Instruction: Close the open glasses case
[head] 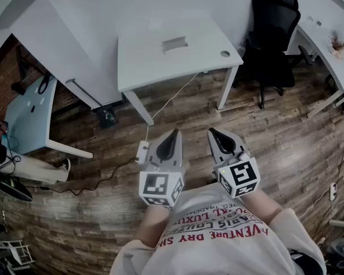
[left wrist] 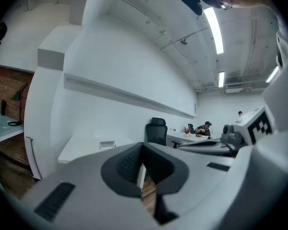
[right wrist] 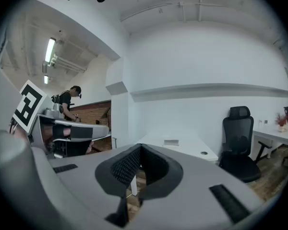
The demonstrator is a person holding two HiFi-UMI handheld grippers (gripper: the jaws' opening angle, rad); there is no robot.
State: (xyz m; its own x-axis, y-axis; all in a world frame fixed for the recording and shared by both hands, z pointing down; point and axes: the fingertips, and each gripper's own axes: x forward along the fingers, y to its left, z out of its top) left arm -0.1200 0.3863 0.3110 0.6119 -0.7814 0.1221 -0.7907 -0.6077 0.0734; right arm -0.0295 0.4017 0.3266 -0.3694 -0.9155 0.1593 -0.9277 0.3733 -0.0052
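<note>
The glasses case [head: 175, 43] is a small pale grey shape lying near the middle of the white table [head: 143, 67], far ahead of me. It is too small to tell how its lid stands. It also shows as a little box on the tabletop in the left gripper view [left wrist: 107, 144] and the right gripper view [right wrist: 171, 142]. My left gripper [head: 173, 134] and right gripper [head: 213, 132] hang side by side close to my chest, above the wooden floor and well short of the table. Both point toward the table, jaws shut with nothing between them [left wrist: 141, 150] [right wrist: 140, 150].
A black office chair [head: 272, 33] stands right of the table, beside a second white desk [head: 327, 50]. A pale blue table [head: 28, 116] is at the left. A cable runs from the table to a power strip [head: 141, 152] on the floor. People sit at distant desks.
</note>
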